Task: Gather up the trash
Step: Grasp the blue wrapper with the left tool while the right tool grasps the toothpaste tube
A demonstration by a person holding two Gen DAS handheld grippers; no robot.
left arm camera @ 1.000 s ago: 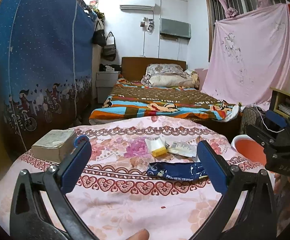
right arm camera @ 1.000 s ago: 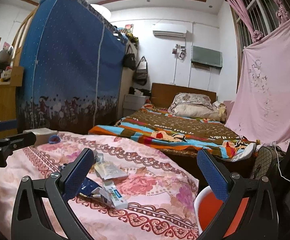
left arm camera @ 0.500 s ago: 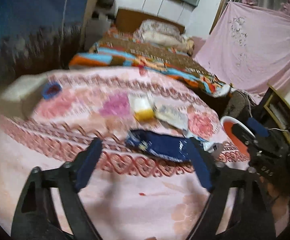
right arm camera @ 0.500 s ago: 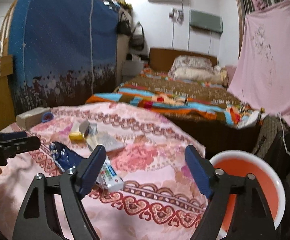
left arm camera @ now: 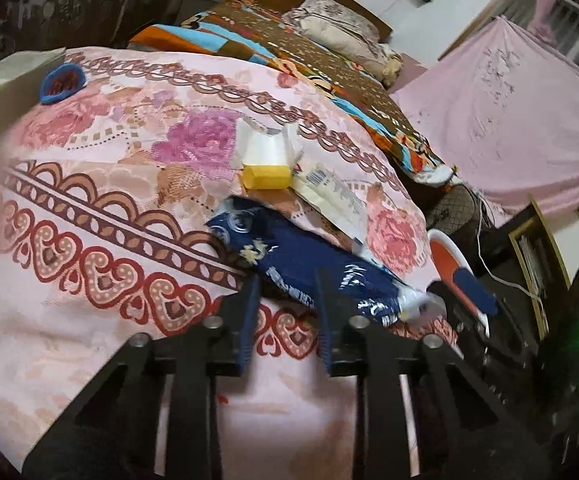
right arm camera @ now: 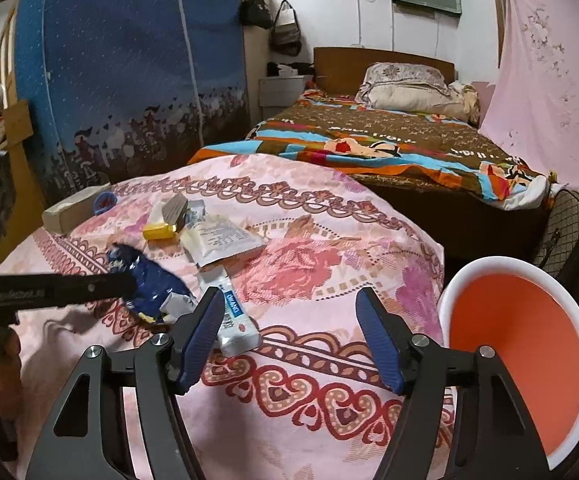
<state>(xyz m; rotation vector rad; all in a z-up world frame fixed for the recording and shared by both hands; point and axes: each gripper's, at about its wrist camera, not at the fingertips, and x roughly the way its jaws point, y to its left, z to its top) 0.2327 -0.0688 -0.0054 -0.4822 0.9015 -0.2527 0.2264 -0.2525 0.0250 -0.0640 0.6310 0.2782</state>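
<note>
Since the left gripper [left arm camera: 286, 282] has closed to a thin slit on the near long edge of the dark blue wrapper [left arm camera: 309, 264], the hold looks shallow. Only a sliver of crinkled foil sits between the pads, so it could slide free on the lift or drag the litter touching its far end. The right gripper [right arm camera: 289, 295] hangs just above the cloth near the table's front edge. Its jaws have just been closing and now stand about half spread, with nothing pressed between them. The white toothpaste tube [right arm camera: 235, 328] lies against the outside of its left finger rather than in the gap, so closing from here would probably nudge the tube away, not catch it. The white bin with an orange inside [right arm camera: 521, 340] stands below the table's right edge, close beside this gripper. A slack grip could drop trash on the rim or the floor.

The wrapper is long, glossy and rumpled, navy with pale print, and it lies slantwise on the pink floral tablecloth [right arm camera: 329, 264]. Beyond it sit a small yellow box [left arm camera: 266, 176] with an opened white carton behind it and a flat printed sachet [right arm camera: 221, 240] beside them. Further back are a blue cap [right arm camera: 104, 202], a pale box [right arm camera: 71, 210] and then the bed [right arm camera: 389, 144].
</note>
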